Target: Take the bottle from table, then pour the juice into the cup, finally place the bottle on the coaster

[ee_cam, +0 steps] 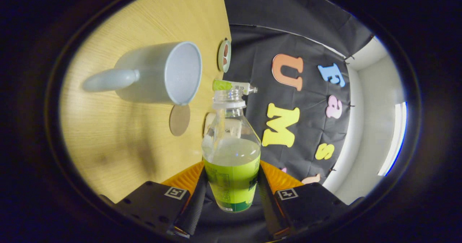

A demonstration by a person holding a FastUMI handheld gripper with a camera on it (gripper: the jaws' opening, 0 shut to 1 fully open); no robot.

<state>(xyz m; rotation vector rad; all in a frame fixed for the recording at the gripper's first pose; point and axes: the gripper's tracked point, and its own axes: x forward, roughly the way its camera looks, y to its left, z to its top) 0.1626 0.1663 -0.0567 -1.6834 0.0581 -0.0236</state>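
Gripper view: jaws clamping bottle (pixel 231 156)

pale blue cup (pixel 164 73) — green-labelled bottle (pixel 231 156)

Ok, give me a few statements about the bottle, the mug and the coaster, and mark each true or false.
1. The gripper is shut on the clear plastic bottle with a green label. True.
2. The bottle has its cap on. False: its mouth is open.
3. The pale blue ceramic mug sits on the round brown coaster. False: the coaster lies bare beside it.
4. The bottle is full to the neck. False: it is partly filled.
5. The bottle's mouth points towards the mug's rim. True.
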